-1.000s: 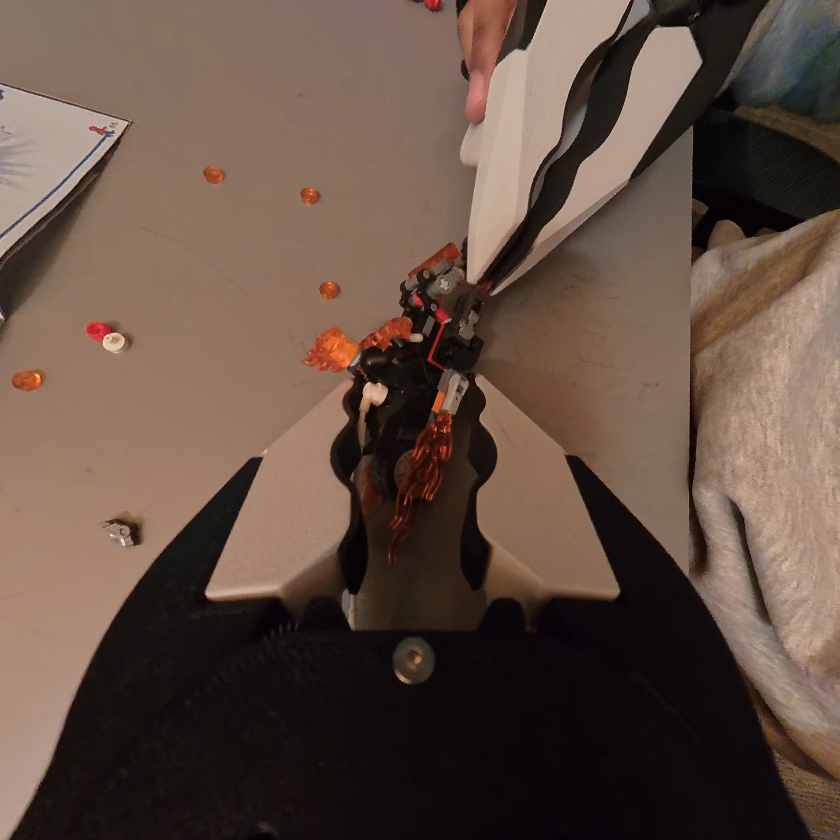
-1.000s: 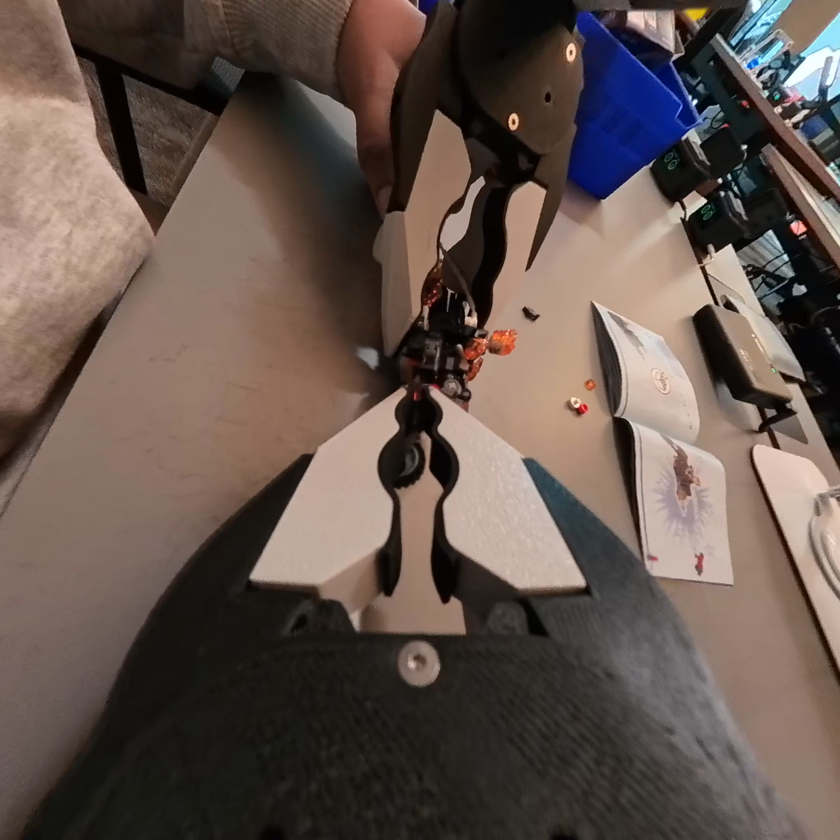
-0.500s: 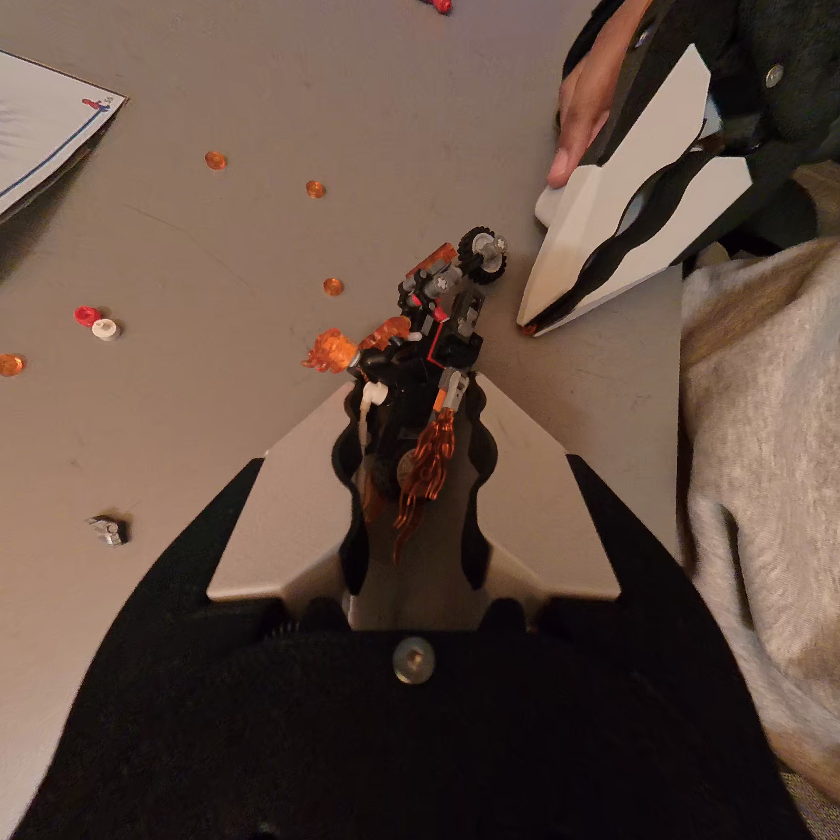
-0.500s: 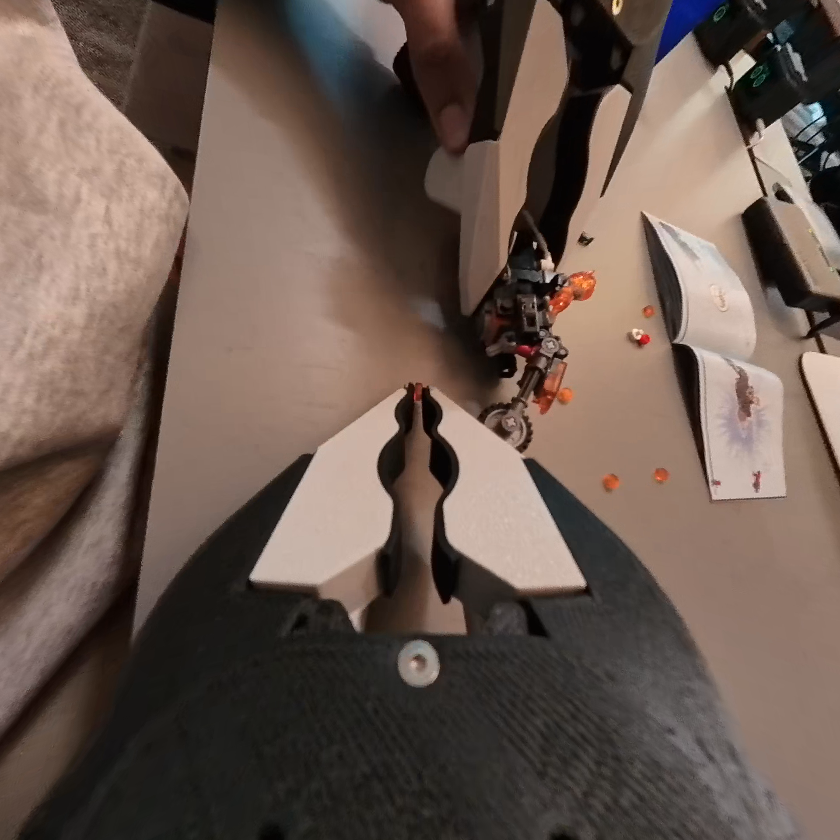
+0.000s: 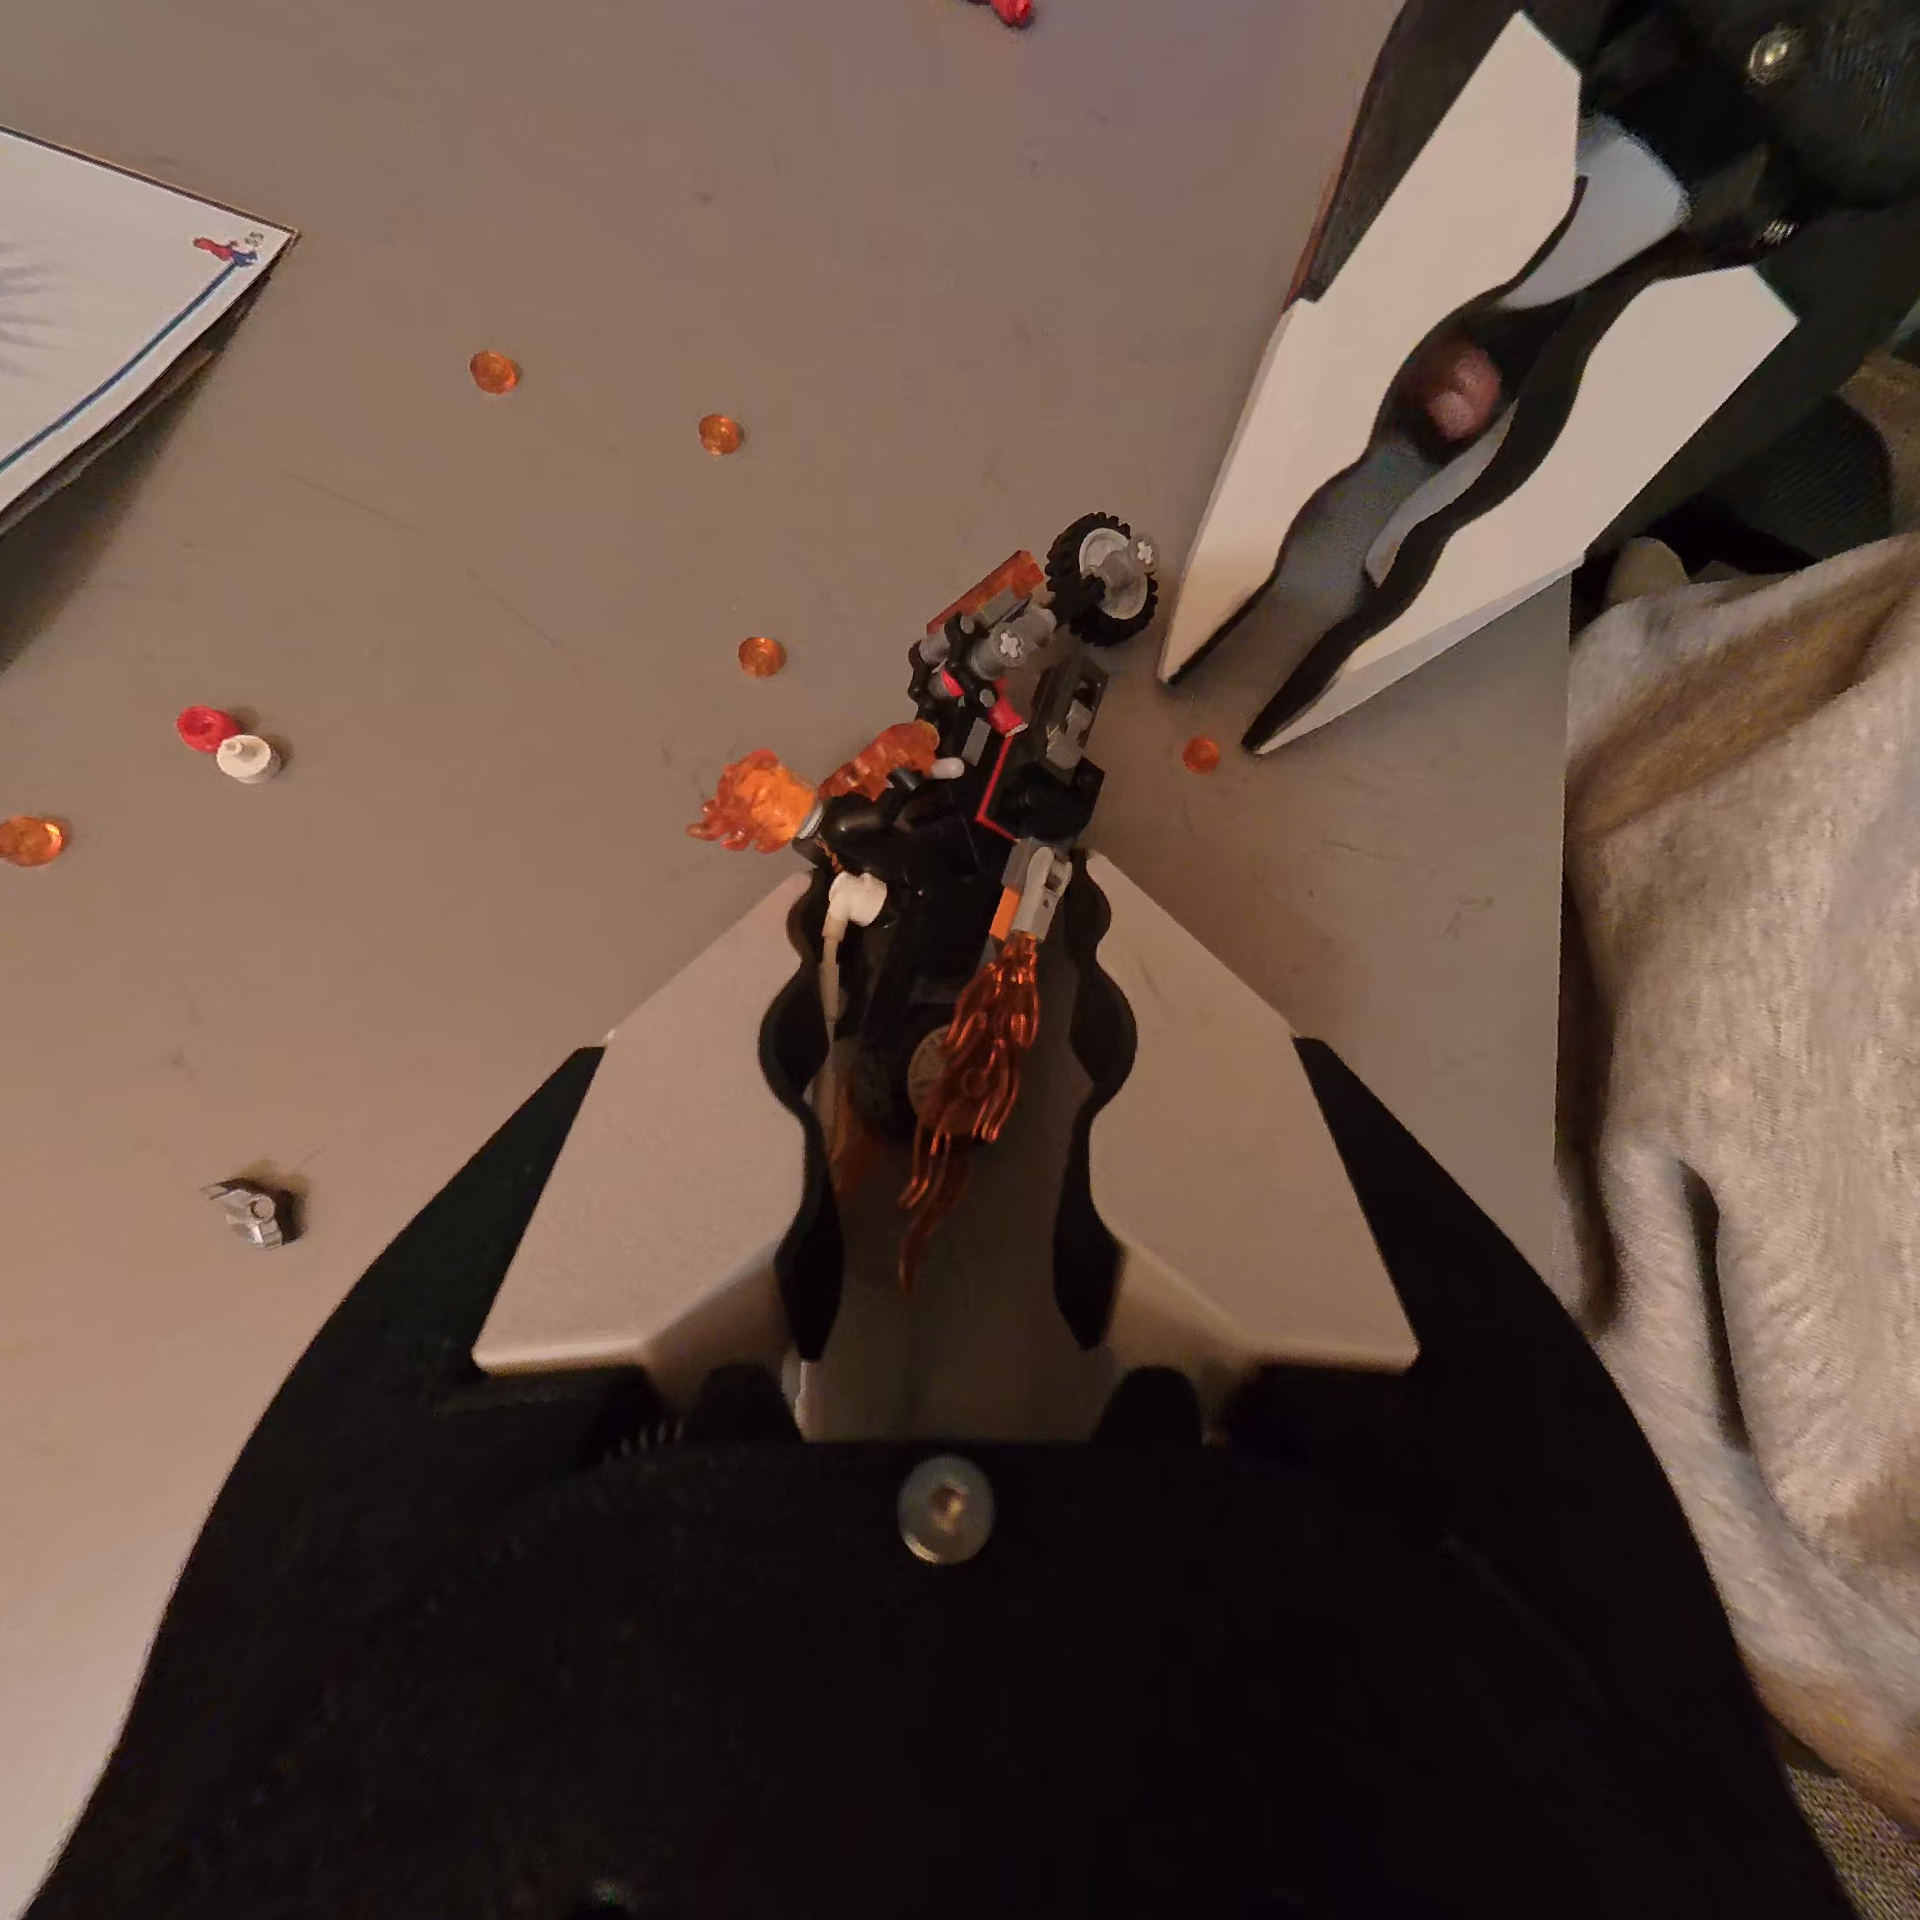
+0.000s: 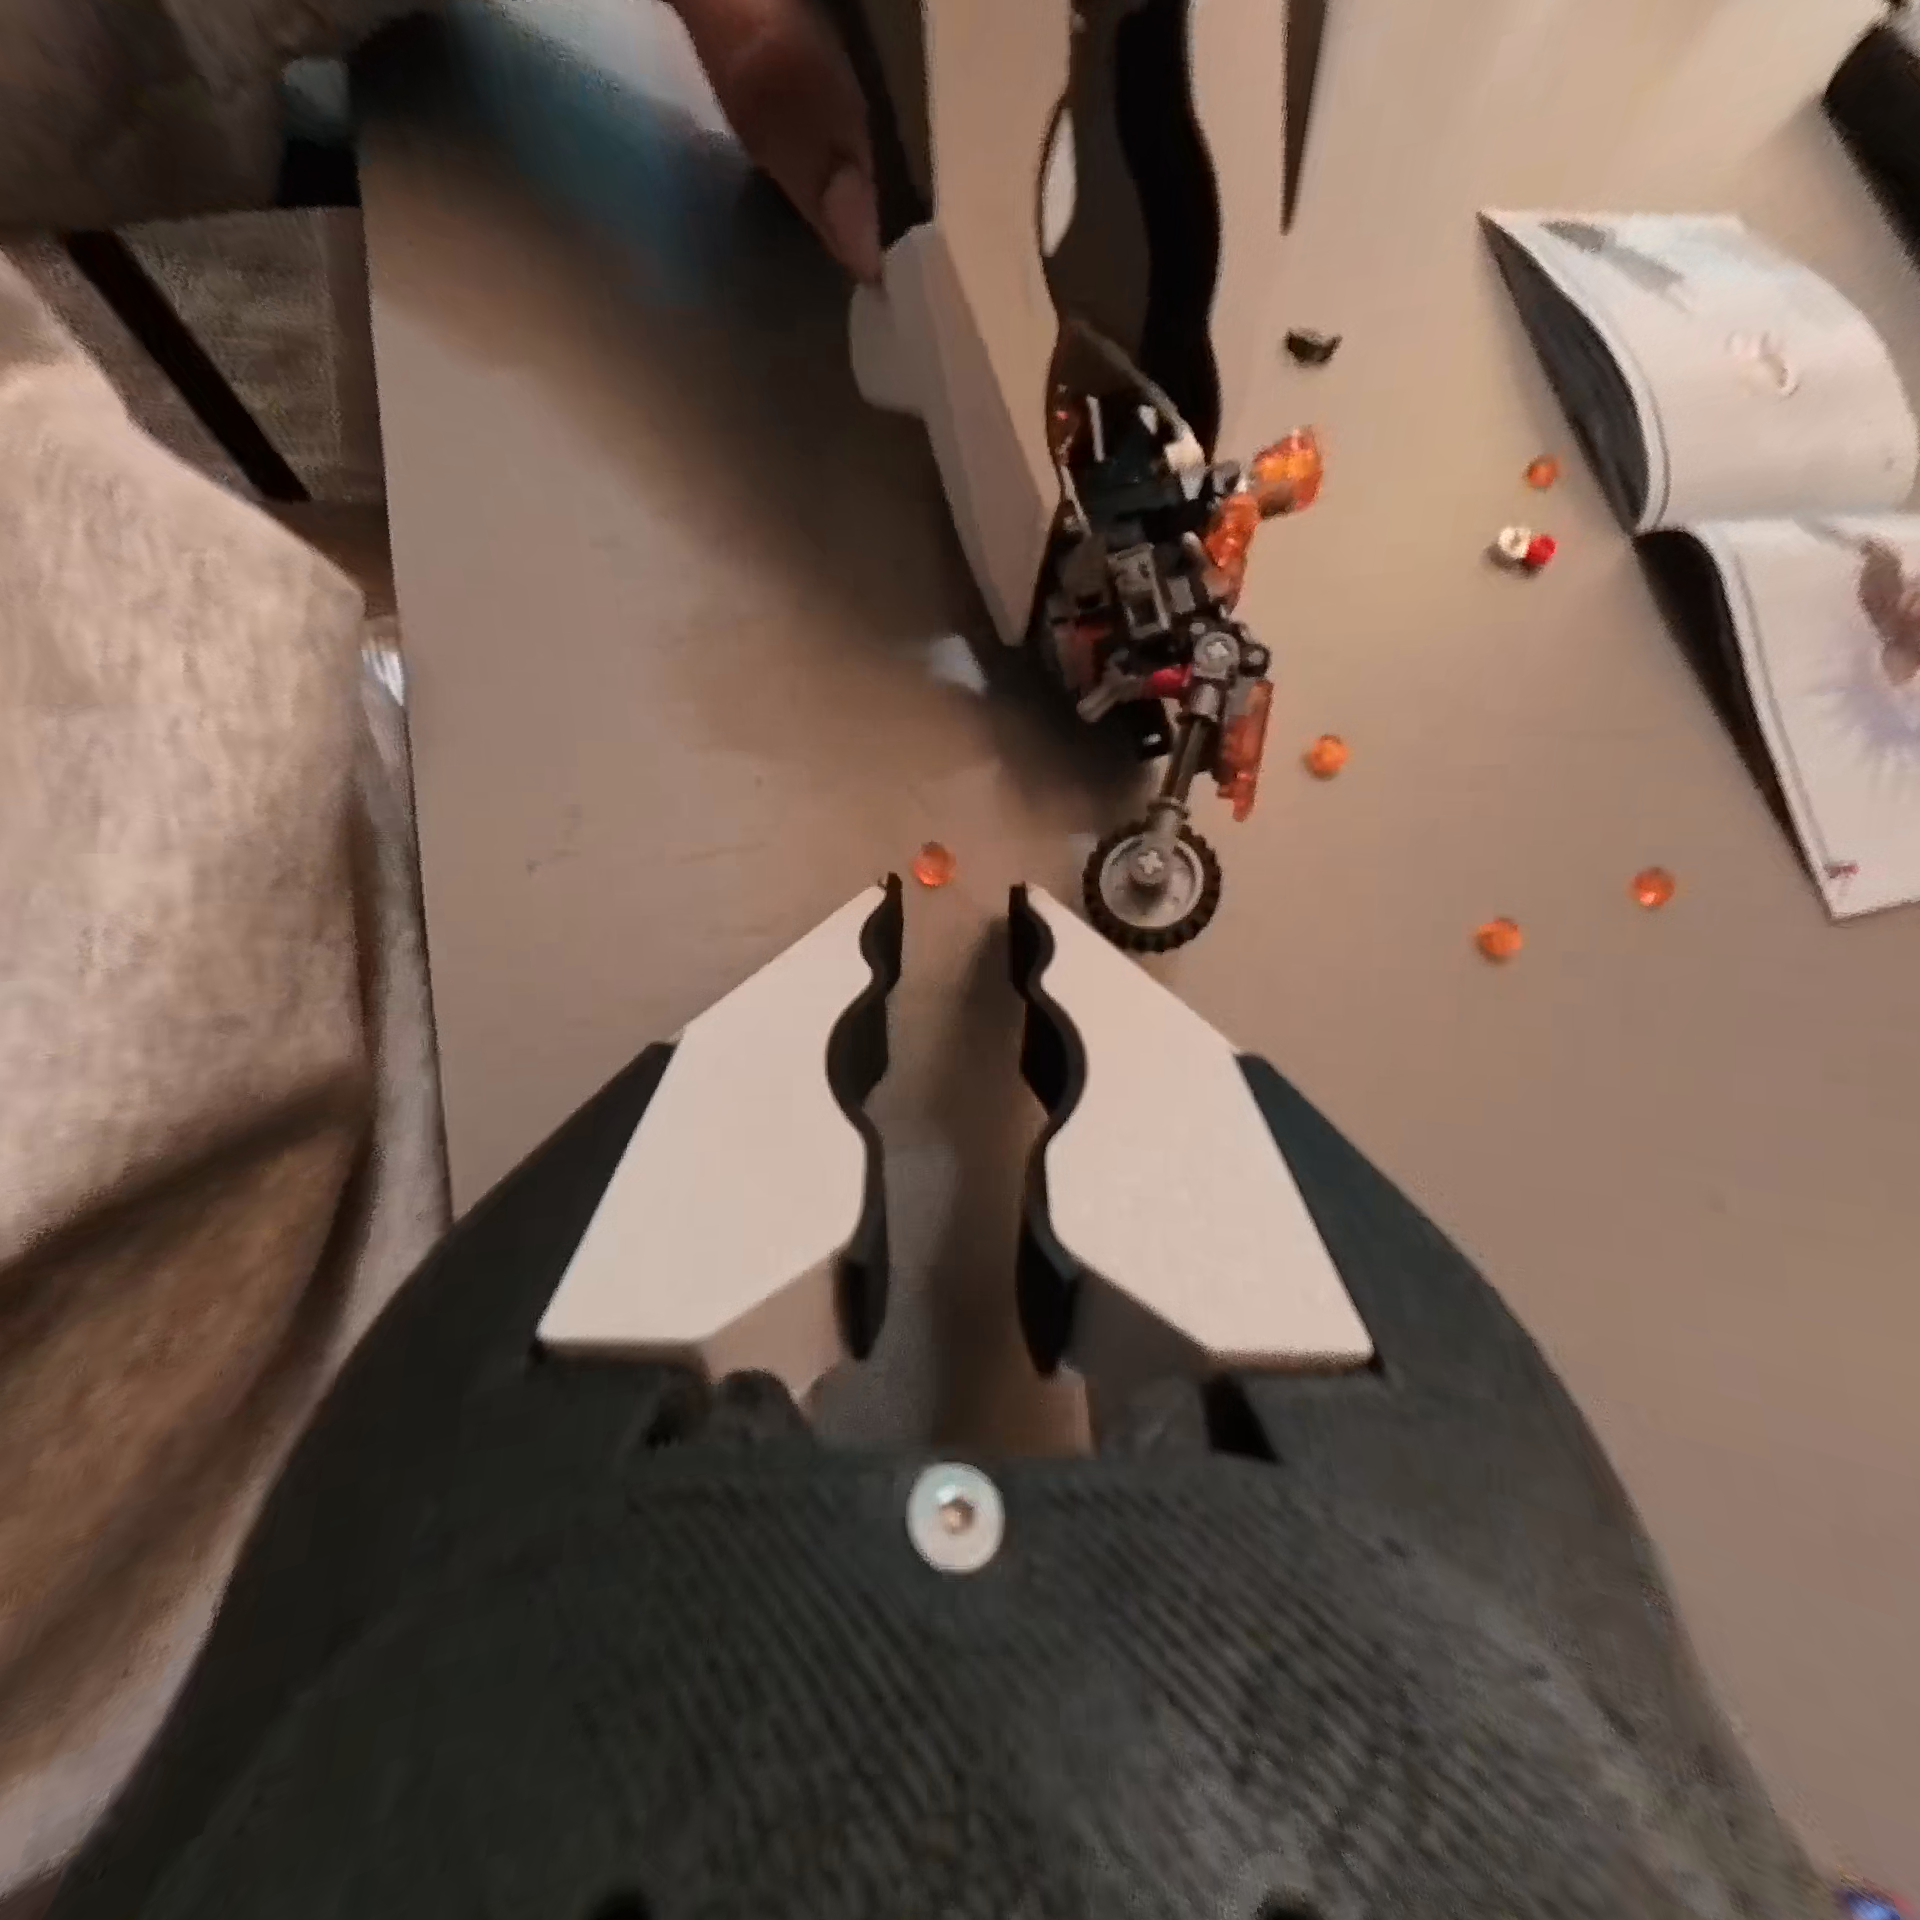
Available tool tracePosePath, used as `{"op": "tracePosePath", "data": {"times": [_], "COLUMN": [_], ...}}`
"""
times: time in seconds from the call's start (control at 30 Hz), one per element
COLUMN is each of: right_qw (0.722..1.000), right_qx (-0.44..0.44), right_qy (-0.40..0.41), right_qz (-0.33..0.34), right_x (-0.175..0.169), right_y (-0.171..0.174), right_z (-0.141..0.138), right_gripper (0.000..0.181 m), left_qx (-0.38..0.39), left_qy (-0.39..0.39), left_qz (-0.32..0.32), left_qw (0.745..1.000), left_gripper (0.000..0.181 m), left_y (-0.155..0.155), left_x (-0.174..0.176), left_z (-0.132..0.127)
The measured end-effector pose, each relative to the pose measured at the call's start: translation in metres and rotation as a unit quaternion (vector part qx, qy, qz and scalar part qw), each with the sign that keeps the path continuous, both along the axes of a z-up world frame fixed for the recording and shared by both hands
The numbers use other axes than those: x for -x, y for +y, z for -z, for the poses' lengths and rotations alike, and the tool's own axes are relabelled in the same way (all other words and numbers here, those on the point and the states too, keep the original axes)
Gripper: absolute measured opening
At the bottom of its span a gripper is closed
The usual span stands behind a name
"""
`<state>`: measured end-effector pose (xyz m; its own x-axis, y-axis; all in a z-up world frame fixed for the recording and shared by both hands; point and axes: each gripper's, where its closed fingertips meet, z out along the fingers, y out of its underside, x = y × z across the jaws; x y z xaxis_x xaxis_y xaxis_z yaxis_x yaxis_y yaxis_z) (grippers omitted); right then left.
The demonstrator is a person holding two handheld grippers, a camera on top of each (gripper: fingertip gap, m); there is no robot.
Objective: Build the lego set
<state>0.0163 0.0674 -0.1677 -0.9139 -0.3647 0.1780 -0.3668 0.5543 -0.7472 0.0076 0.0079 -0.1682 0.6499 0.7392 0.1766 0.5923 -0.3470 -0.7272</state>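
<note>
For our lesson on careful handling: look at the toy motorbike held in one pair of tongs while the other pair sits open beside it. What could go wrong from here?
1. The left tongs grip only the rear of the motorbike; its front wheel sticks out unsupported and may twist or snap off if pushed.
2. The orange stud lies near the table edge, just ahead of the open right tongs; a nudge might send it off.

My left hand-held gripper (image 5: 940,883) is clamped, its white fingers (image 5: 675,1122) pointing forward and down. My right hand-held gripper (image 6: 951,888) has its jaws parted with nothing between them, tips low, angled in from the far right toward the left one. A fingertip (image 5: 1449,390) shows behind it.
</note>
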Motion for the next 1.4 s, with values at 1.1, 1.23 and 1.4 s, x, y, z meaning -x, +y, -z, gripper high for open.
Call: {"op": "tracePosePath", "data": {"times": [1.1, 1.23, 1.4], "right_qw": [0.989, 0.979, 0.953], "right_qx": [0.039, 0.054, 0.030], "right_qy": [-0.127, -0.184, -0.296], "right_qz": [0.066, 0.073, 0.060], "right_x": [-0.002, 0.004, 0.002], "right_y": [-0.019, -0.023, -0.024], "right_z": [-0.024, -0.034, -0.043], "right_gripper": [0.004, 0.004, 0.004], "left_qx": [0.009, 0.015, 0.046], "left_qy": [0.005, 0.009, 0.034], "left_qz": [0.002, 0.008, 0.025], "left_qw": [1.000, 1.000, 0.998], "left_gripper": [0.045, 0.046, 0.045], "left_y": [0.000, 0.002, 0.004], "left_x": [0.000, -0.002, -0.004], "left_z": [0.001, 0.001, 0.002]}}
